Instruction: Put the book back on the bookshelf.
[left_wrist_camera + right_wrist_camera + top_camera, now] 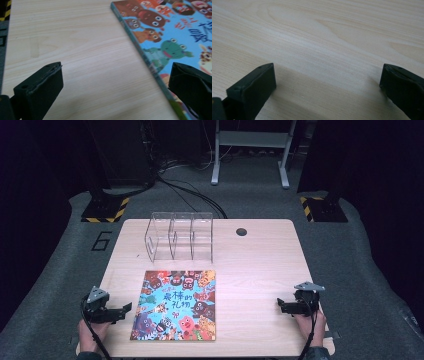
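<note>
A colourful picture book [176,305] lies flat on the wooden table [260,265], near its front edge and left of centre. My left gripper [125,309] rests low on the table just left of the book, jaws pointing at its left edge. In the left gripper view the jaws stand wide apart and hold nothing, with the book's edge [150,65] running past the right jaw. My right gripper [280,306] sits near the front right of the table, pointing left toward the book. Its jaws are wide open over bare wood [324,50].
A clear acrylic rack [179,236] with three slots stands behind the book at the table's back. A round cable hole [241,231] sits to its right. Beyond the table are cables, stand bases with yellow-black tape [105,210] and a metal frame [250,150].
</note>
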`<state>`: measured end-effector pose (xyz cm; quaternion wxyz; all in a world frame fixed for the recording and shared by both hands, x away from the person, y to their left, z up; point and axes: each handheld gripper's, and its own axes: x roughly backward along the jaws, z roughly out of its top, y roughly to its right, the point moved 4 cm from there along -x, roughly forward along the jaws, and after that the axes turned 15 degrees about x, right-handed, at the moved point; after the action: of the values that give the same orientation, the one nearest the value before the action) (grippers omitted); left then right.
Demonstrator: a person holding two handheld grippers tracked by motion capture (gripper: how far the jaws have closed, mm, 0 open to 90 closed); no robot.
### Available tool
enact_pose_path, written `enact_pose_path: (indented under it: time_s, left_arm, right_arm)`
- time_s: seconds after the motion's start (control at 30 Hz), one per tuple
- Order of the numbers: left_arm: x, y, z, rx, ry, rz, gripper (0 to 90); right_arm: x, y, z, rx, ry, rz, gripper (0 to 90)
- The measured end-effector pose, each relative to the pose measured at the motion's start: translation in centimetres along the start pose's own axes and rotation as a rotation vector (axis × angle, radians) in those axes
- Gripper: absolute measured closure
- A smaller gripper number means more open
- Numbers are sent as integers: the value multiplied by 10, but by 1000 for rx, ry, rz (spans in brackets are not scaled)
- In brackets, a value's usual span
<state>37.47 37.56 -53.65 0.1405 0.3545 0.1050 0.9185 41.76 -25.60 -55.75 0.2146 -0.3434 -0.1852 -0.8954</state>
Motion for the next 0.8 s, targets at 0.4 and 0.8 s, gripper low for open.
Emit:
enact_pose_path:
  time_s: [0.4, 0.8]
  left_arm:
    - [-4, 29, -2, 3, -30, -60, 0]
    - [-32, 55, -12, -21, -118, -86, 0]
  right_arm:
    - [0, -1, 0, -10, 2, -6, 0]
    - [0, -1, 0, -7, -2, -6, 0]
